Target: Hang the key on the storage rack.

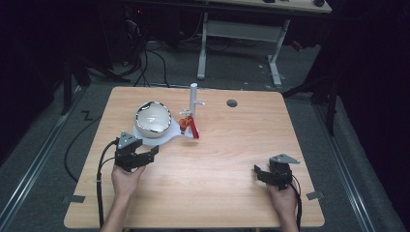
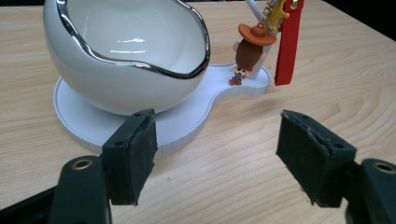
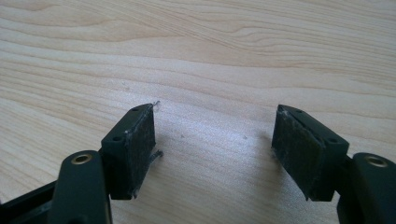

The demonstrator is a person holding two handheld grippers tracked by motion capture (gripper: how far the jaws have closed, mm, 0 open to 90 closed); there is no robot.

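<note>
A white bowl [image 1: 153, 117] with a silver rim sits on a white base plate [image 1: 167, 139] left of the table's middle. On the same plate a white post [image 1: 193, 99] carries a hanging keychain: a small brown figure with an orange hat [image 2: 251, 50] and a red strap [image 2: 288, 44]. My left gripper [image 1: 149, 155] hovers just in front of the base plate [image 2: 187, 121], open, nothing between its jaws. The bowl [image 2: 126, 51] looms close in the left gripper view. My right gripper [image 1: 259, 173] rests near the front right of the table, open over bare wood [image 3: 210, 70].
The wooden table [image 1: 232, 145] has a round cable hole [image 1: 232, 103] at the back. Black cables [image 1: 100, 179] trail from the left gripper over the front edge. Beyond the table stand a white desk frame [image 1: 239, 43] and dark floor.
</note>
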